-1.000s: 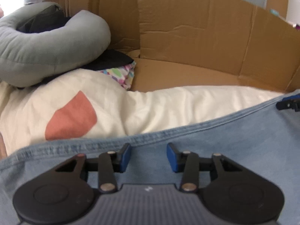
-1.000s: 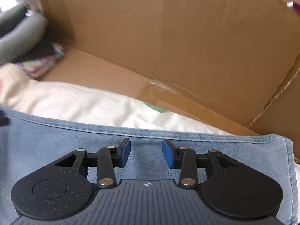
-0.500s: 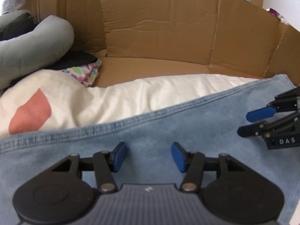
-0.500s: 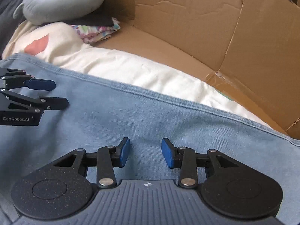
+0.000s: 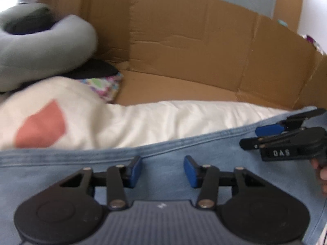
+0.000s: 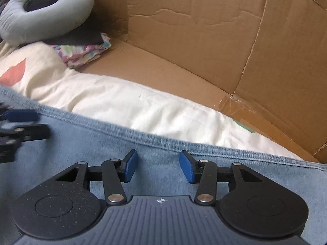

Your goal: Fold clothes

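Observation:
A light blue denim garment (image 5: 61, 173) lies spread flat under both grippers, its stitched hem (image 6: 143, 136) running across just beyond the fingertips. My left gripper (image 5: 162, 170) hovers low over the denim; its jaws are closing, with only flat cloth under the gap and nothing pinched. My right gripper (image 6: 158, 168) is over the same garment, close to the hem, jaws opening and holding nothing. Each shows in the other's view: the right gripper (image 5: 263, 136) at the right edge, the left gripper (image 6: 26, 122) at the left edge.
Cream bedding (image 6: 122, 102) with a coral patch (image 5: 40, 126) lies beyond the hem. Cardboard walls (image 5: 204, 40) enclose the far side and right. A grey ring pillow (image 6: 47, 20) sits on black cloth and a folded multicoloured cloth (image 6: 83, 53) at far left.
The right gripper has moved from the garment's right corner toward its middle, up to the hem, and its jaws have widened. The left gripper's jaws widened, then narrowed again.

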{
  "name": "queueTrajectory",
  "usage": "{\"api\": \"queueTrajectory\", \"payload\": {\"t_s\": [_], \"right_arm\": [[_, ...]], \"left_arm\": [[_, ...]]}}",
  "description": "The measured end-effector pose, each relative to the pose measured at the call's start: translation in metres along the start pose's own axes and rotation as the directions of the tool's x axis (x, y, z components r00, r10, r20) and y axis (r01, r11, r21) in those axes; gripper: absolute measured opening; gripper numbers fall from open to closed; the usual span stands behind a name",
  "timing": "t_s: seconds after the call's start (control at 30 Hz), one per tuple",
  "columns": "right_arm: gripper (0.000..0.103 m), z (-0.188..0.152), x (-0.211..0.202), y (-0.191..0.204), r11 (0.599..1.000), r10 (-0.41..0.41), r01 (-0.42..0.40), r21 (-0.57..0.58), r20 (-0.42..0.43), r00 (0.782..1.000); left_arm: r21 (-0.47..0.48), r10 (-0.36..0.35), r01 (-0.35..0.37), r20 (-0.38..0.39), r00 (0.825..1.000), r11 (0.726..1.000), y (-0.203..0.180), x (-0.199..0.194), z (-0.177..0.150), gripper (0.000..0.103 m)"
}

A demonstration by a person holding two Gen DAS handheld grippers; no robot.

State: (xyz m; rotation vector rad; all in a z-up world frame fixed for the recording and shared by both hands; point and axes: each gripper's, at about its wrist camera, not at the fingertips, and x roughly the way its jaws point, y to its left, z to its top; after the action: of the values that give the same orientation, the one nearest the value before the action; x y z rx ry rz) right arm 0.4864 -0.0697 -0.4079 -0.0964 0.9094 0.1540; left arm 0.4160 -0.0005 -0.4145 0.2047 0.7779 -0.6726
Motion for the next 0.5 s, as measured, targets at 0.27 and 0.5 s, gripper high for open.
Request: {"api": "queueTrajectory", "payload": {"t_s": [0.27, 0.5], "right_arm": [[0.04, 0.014, -0.048, -0.01, 0.999, -0.001, 0.003, -0.041, 0.034, 0.999], [0.04, 0.001, -0.075, -0.037, 1.0, -0.005, 0.004, 0.026, 0.042, 0.999]], "left_arm": [[-0.052, 0.134, -0.133, 0.027, 0.991, 0.99, 0.068, -0.065, -0.01, 0.048], [-0.162, 0.253, -0.254, -0.027, 0.967, 0.954, 0.129, -0.089, -0.032, 0.048]]}}
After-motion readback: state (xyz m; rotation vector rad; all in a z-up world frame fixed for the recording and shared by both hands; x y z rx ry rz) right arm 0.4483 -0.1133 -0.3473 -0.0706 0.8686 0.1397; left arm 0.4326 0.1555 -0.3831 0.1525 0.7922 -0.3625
